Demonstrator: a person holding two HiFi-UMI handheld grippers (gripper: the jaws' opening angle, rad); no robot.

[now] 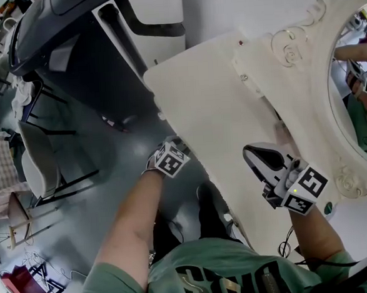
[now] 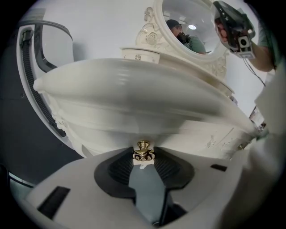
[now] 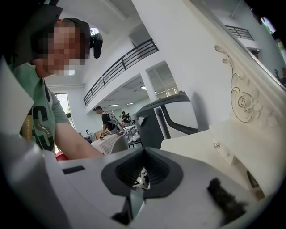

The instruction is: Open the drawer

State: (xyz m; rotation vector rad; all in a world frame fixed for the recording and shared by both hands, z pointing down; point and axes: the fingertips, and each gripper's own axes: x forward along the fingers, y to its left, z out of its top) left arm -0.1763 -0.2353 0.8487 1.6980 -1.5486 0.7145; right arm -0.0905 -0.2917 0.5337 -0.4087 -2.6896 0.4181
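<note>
Grasp step: the left gripper's [image 2: 143, 160] jaws pinch the brass knob [image 2: 143, 150] of the shut drawer [image 2: 129, 127] under the bench's [image 1: 213, 122] front edge. The right gripper [image 3: 142, 173] hovers empty, jaws together. The next move likely calls for a straight outward pull.

1. The drawer knob [image 2: 143, 150] sits between the tips of my left gripper [image 2: 143, 157], with a pad [image 2: 121, 167] touching it on either side. It is on the front of the table, under the overhanging tabletop [image 2: 134, 85].
2. My right gripper [image 1: 254, 151] is above the tabletop, to the right of the left one (well apart from it) and in front of the mirror [image 1: 357, 80].
3. The mirror stands at the back of the tabletop. In the left gripper view a small box [image 2: 140, 54] stands on the tabletop just left of it.
4. A big machine [image 1: 68, 19] stands on the floor [image 1: 106, 117] left of the table. Chairs [image 1: 40, 162] stand farther left.
</note>
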